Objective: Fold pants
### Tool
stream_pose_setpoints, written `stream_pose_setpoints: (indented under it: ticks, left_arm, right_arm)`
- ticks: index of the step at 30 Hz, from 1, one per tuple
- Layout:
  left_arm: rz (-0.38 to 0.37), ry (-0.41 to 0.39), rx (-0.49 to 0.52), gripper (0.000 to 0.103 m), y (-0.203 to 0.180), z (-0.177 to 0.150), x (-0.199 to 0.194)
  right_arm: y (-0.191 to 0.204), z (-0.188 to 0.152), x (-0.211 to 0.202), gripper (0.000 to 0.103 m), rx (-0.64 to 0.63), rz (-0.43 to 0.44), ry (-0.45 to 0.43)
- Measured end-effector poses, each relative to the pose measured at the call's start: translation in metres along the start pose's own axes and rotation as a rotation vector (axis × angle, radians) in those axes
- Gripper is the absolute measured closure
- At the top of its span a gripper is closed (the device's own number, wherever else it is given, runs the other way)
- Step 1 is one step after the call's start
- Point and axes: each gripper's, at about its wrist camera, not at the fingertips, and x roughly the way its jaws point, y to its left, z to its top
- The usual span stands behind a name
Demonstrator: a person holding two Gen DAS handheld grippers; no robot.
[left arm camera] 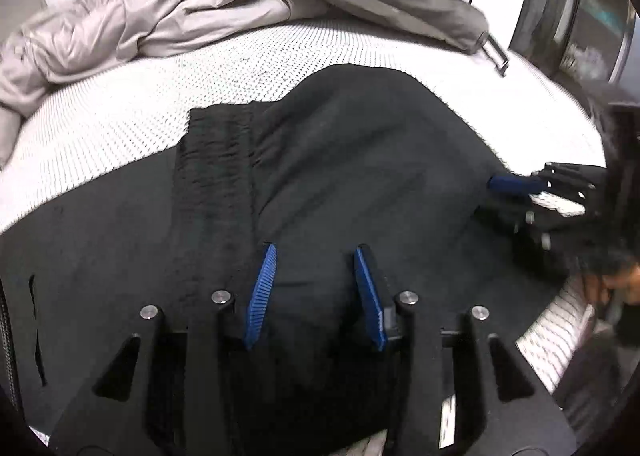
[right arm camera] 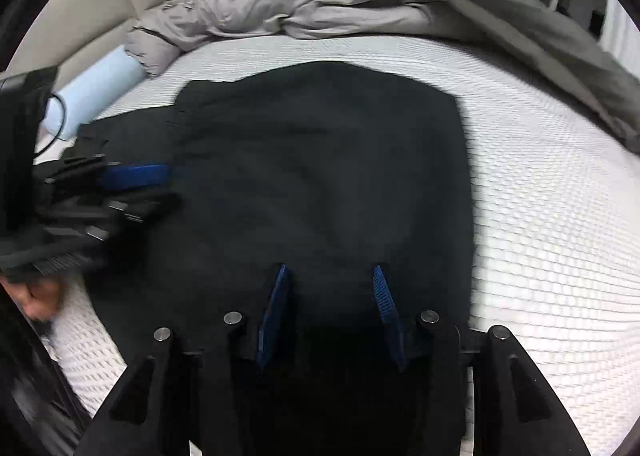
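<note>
Grippers are both hovering spread over the black pants [right arm camera: 320, 175] lying on the bed [right arm camera: 540, 236]: my left gripper [left arm camera: 316, 256] nearest their ribbed waistband [left arm camera: 216, 175], my right gripper [right arm camera: 332, 276] nearer the folded end. I am reading no labels.

Bare mattress [right arm camera: 540, 183] lies open right of the black pants [right arm camera: 320, 175]; rumpled grey bedding [right arm camera: 312, 3] blocks the far side, a pale-blue roll [right arm camera: 96, 87] the left.
</note>
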Motion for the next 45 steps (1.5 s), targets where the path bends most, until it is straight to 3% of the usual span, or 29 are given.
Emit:
stream_pose_setpoints:
  ticks: [3, 6, 9, 11, 14, 17, 19, 21, 23, 27, 30, 34, 39, 41, 43, 45]
  left_arm:
    - [0.048, 0.000, -0.003, 0.061, 0.004, -0.004, -0.012]
    - [0.003, -0.080, -0.040, 0.061, 0.004, 0.006, -0.034]
    - [0.040, -0.102, -0.004, 0.060, -0.008, 0.028, -0.030]
    - [0.038, -0.085, -0.003, 0.060, -0.014, 0.040, -0.016]
    - [0.057, 0.008, 0.012, 0.061, -0.014, 0.049, 0.023]
    - [-0.002, 0.027, 0.000, 0.066, 0.002, 0.043, 0.038]
    - [-0.031, 0.028, -0.020, 0.081, 0.013, 0.042, 0.033]
    - [-0.091, 0.027, -0.064, 0.085, 0.029, 0.040, 0.029]
    - [-0.100, 0.032, -0.088, 0.087, 0.036, 0.035, 0.022]
    - [-0.008, 0.032, -0.044, 0.086, 0.028, 0.037, 0.002]
    - [-0.021, -0.042, -0.061, 0.079, 0.025, 0.051, -0.010]
    - [0.044, -0.031, -0.041, 0.078, 0.013, 0.073, 0.010]
    - [0.082, 0.001, -0.114, 0.077, 0.027, 0.074, 0.053]
    - [0.018, -0.007, -0.133, 0.078, 0.038, 0.070, 0.052]
    - [0.001, -0.003, -0.135, 0.084, 0.046, 0.067, 0.048]
    - [-0.015, -0.003, -0.152, 0.084, 0.055, 0.062, 0.042]
  right_arm:
    - [-0.019, -0.007, -0.011, 0.059, 0.046, -0.043, -0.001]
    - [-0.024, -0.006, -0.029, 0.059, 0.093, -0.003, -0.045]
    - [-0.004, 0.018, -0.022, 0.059, 0.116, 0.086, -0.075]
    - [0.013, 0.032, -0.013, 0.059, 0.109, 0.083, -0.050]
    - [0.030, 0.042, 0.010, 0.059, 0.100, 0.107, 0.031]
    - [0.038, 0.051, 0.033, 0.059, 0.043, 0.068, 0.059]
    - [0.033, 0.045, 0.038, 0.059, 0.002, 0.030, 0.035]
    - [0.018, 0.042, 0.034, 0.059, 0.018, 0.065, 0.021]
    - [0.003, 0.039, 0.026, 0.059, 0.028, 0.015, 0.029]
    - [-0.001, 0.034, 0.011, 0.059, -0.005, -0.035, 0.049]
    - [0.012, 0.038, -0.005, 0.058, -0.029, -0.023, -0.004]
    - [0.038, 0.054, 0.003, 0.057, -0.010, 0.047, -0.031]
    - [0.059, 0.070, 0.033, 0.057, -0.020, 0.096, 0.012]
    - [0.055, 0.073, 0.047, 0.057, -0.018, 0.079, 0.035]
    - [0.045, 0.070, 0.051, 0.057, 0.001, 0.064, 0.040]
    - [0.032, 0.068, 0.047, 0.057, 0.001, -0.055, 0.042]
